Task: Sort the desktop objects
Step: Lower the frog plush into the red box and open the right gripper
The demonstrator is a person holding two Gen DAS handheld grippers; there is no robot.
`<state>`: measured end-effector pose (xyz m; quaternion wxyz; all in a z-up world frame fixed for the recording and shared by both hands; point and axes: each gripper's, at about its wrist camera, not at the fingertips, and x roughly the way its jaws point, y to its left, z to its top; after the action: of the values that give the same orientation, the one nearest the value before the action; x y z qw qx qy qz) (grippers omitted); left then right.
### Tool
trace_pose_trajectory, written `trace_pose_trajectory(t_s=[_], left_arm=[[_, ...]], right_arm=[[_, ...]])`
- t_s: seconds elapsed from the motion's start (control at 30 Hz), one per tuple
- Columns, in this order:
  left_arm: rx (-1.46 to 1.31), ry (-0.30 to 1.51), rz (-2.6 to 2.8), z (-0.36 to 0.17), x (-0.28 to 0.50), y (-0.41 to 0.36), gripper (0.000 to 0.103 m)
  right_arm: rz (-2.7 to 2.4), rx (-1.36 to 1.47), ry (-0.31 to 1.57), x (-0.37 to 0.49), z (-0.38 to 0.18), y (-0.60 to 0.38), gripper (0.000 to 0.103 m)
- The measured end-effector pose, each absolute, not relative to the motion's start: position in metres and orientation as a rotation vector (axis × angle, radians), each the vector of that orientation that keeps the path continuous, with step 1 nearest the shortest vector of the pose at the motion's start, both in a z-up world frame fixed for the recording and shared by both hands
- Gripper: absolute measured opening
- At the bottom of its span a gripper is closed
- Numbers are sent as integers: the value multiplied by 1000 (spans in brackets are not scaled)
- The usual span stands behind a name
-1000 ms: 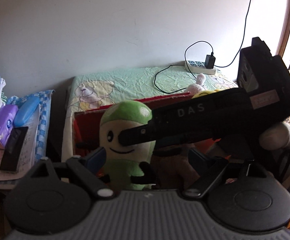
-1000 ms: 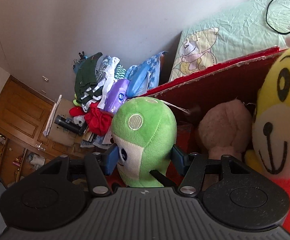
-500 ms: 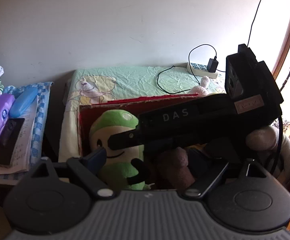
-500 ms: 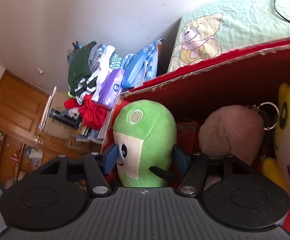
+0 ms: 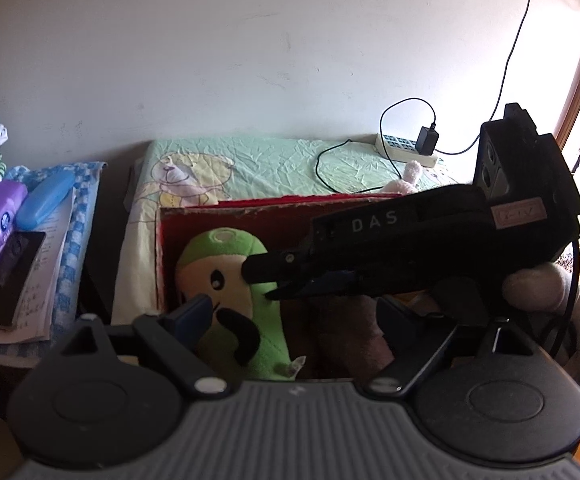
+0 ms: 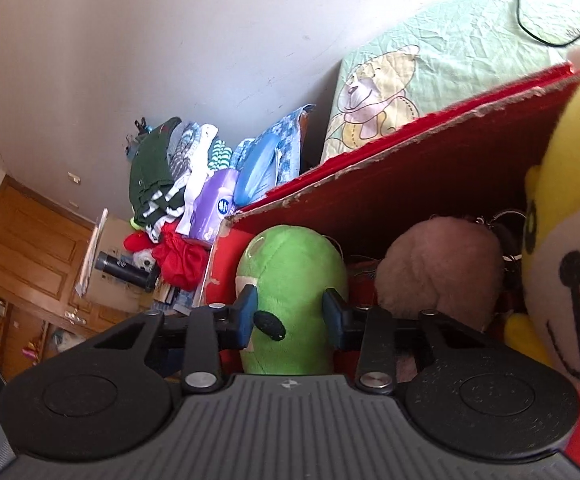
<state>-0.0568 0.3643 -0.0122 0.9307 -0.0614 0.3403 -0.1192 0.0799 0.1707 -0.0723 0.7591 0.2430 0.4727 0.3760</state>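
Against a pale wall, the red box (image 6: 430, 184) is holding the green plush (image 6: 292, 280) (left corner), which the right gripper (image 6: 290, 314) is clamping; the left gripper (image 5: 290, 316) is hovering wide apart, gripping nothing.

Box (image 6: 430, 184) at frame centre, holding three plush toys in a row: pod toy (image 6: 294, 280) at left, round toy (image 6: 442, 272) in the middle, bear toy (image 6: 570, 240) at right. Cloth-covered surface (image 6: 470, 40) behind the box, at upper right; clothes pile (image 6: 162, 176) to its left.
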Motion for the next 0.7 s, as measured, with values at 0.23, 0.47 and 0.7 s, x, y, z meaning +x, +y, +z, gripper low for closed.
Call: trace_pose_trajectory(t_s=[0.23, 0.47, 0.7], left_arm=[[-104, 712, -263, -16, -50, 355, 88], [-102, 754, -224, -24, -40, 355, 92], [-38, 783, -142, -30, -37, 353, 89]], right_arm=[[864, 478, 1031, 80, -73, 175, 41], [842, 541, 1034, 81, -76, 168, 42], [782, 641, 1036, 83, -80, 155, 50]])
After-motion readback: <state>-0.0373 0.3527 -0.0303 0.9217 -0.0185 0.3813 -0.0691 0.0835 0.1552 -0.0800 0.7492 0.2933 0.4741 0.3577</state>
